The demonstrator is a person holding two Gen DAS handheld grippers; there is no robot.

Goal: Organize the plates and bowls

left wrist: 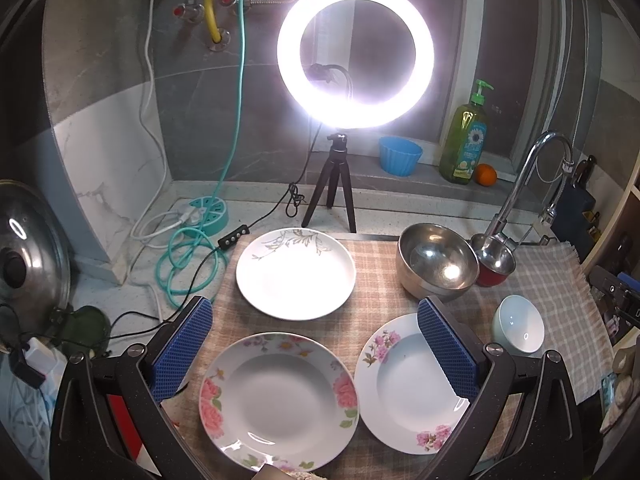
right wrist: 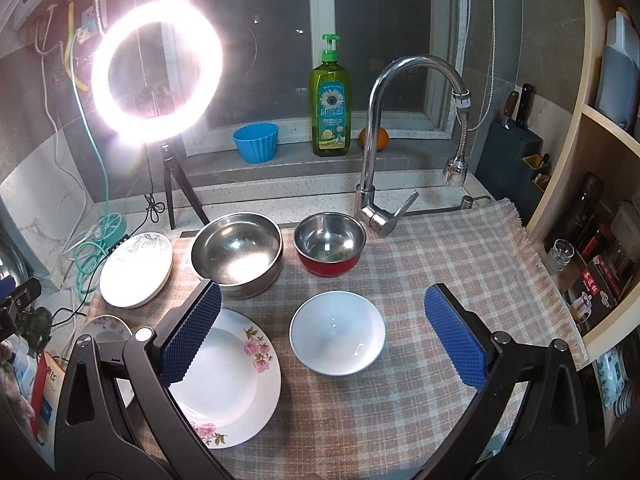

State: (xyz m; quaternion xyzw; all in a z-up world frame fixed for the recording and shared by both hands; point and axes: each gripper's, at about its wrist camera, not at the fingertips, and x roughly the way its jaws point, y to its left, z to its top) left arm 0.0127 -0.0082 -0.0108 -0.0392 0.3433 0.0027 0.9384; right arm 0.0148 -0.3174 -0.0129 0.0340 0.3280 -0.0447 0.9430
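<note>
Clutter rings the checked cloth [right wrist: 420,280]: a ring light [left wrist: 355,54] on its tripod behind, a faucet [right wrist: 384,128] arching over the steel bowl [right wrist: 237,254] and red bowl [right wrist: 330,244]. Bare cloth lies open toward the right edge. Three floral plates [left wrist: 280,400] and a white bowl [right wrist: 337,332] sit apart. Left gripper [left wrist: 316,354] and right gripper [right wrist: 324,334] hover spread wide, holding nothing.

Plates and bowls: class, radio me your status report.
Left tongs open, empty; right tongs open, empty. Three plates and three bowls spread singly on checked cloth, nothing stacked. Faucet overhangs back bowls.
</note>
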